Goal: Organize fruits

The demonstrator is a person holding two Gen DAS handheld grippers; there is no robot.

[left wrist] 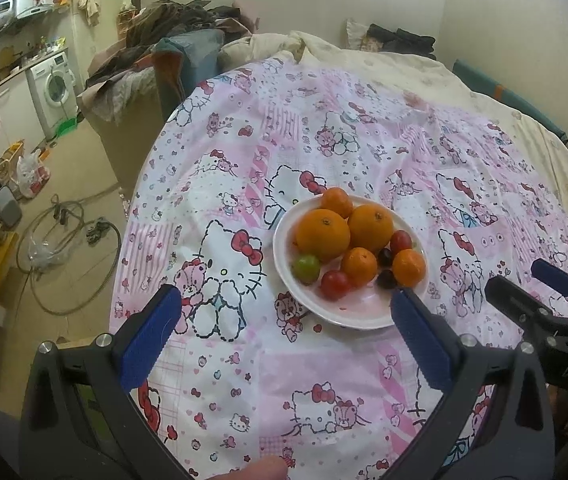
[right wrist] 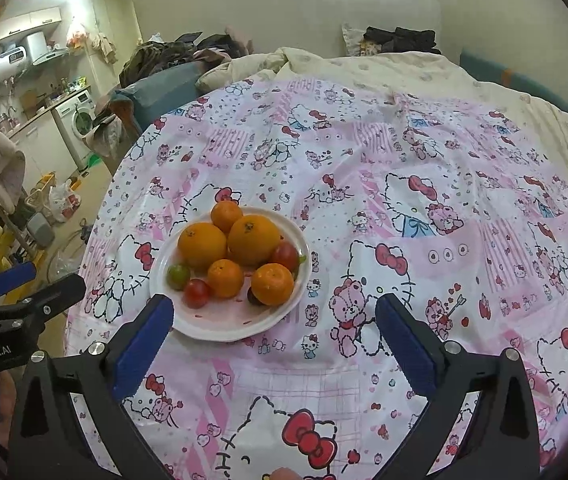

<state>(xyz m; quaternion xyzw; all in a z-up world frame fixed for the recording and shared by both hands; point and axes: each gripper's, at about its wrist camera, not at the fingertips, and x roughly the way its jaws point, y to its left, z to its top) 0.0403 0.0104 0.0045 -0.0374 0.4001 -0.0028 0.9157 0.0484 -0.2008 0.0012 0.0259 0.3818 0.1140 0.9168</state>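
A white plate [left wrist: 358, 316] sits on the pink cartoon-print bedsheet [left wrist: 244, 200]. It holds two large oranges [left wrist: 323, 234], three small mandarins [left wrist: 359, 266], red cherry tomatoes [left wrist: 335, 285], a green tomato [left wrist: 306, 268] and dark grapes [left wrist: 386, 279]. My left gripper [left wrist: 286, 308] is open and empty, just short of the plate's near rim. My right gripper [right wrist: 274, 314] is open and empty; the plate [right wrist: 220, 330] lies ahead of its left finger. The right gripper also shows at the right of the left wrist view [left wrist: 524, 284].
The bed's left edge drops to a floor with hoses [left wrist: 64, 240] and bags [left wrist: 32, 174]. A cream quilt [left wrist: 384, 64] and piled clothes [left wrist: 180, 28] lie at the far end. A washing machine [left wrist: 54, 88] stands at far left.
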